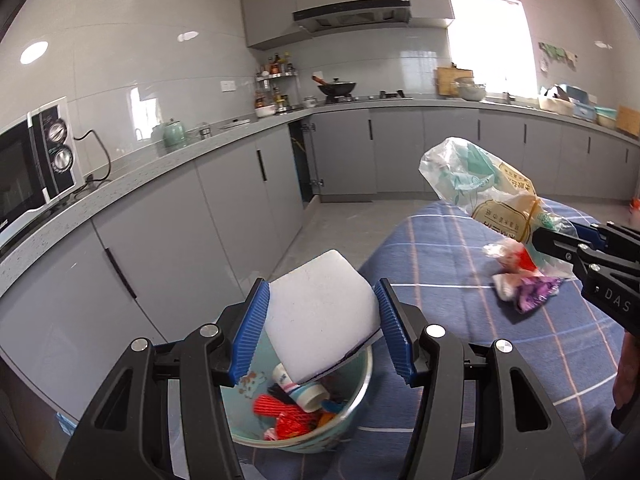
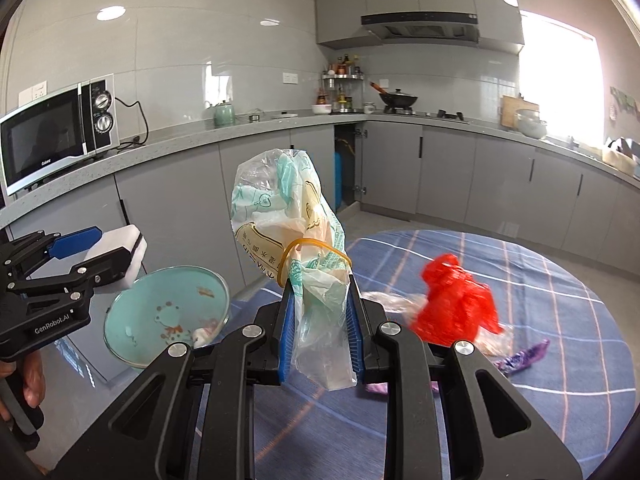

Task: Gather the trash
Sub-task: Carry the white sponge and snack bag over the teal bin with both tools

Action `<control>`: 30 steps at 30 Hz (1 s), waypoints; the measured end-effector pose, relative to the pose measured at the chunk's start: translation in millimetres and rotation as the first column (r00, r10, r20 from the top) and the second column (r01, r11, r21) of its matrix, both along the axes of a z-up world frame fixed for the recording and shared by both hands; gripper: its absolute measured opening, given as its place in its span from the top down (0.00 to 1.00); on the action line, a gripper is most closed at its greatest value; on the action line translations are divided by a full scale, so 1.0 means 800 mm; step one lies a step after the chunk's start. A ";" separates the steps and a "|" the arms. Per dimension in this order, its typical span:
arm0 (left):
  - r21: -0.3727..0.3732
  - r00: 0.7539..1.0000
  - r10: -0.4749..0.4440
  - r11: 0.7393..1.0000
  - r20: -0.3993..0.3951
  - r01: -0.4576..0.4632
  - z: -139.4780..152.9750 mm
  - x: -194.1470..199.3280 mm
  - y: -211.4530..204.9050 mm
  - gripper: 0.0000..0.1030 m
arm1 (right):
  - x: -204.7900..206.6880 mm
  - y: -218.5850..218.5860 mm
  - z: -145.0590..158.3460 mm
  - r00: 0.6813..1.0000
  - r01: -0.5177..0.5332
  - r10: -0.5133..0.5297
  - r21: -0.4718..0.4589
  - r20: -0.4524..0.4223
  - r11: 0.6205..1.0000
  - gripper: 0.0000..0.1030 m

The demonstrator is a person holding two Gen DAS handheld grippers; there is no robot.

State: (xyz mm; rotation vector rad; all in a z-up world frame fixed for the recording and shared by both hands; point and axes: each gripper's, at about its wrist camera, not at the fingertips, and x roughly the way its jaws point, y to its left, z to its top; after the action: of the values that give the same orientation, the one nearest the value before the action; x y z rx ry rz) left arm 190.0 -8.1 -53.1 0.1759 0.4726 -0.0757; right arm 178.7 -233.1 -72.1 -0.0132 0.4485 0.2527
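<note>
A white sponge block is clamped by the left gripper above a trash-filled teal bowl. A banded plastic bag is pinched by the right gripper. Beyond, red and purple wrappers lie on the checked tablecloth.

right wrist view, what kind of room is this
A home kitchen, most likely: a black-and-silver microwave sits on a grey stone counter, a black wok rests on the hob, and a steel range hood hangs above.
</note>
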 end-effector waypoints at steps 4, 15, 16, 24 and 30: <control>-0.012 0.999 0.035 0.999 0.003 -0.035 0.002 0.007 0.022 0.47 | 0.008 0.021 0.001 1.000 -0.026 0.026 -0.010 0.000 1.000 0.77; -0.001 0.993 0.114 0.994 0.009 -0.114 -0.001 0.022 0.064 0.46 | 0.030 0.059 -0.001 0.997 -0.077 0.077 -0.029 -0.011 0.997 0.77; 0.003 0.993 0.122 0.993 0.008 -0.122 -0.002 0.025 0.067 0.46 | 0.033 0.063 -0.001 0.997 -0.083 0.082 -0.030 -0.012 0.996 0.77; 0.007 0.987 0.160 0.987 -0.002 -0.160 -0.007 0.041 0.094 0.46 | 0.051 0.090 0.000 0.993 -0.116 0.115 -0.041 -0.016 0.992 0.77; 0.004 0.983 0.184 0.983 -0.007 -0.184 -0.011 0.044 0.112 0.46 | 0.066 0.121 -0.006 0.988 -0.153 0.151 -0.053 -0.032 0.987 0.77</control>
State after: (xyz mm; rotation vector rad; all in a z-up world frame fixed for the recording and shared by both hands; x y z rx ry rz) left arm 225.4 81.6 -61.7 0.1346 0.4942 0.1059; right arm 231.6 -136.5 -76.9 -0.0987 0.4827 0.3911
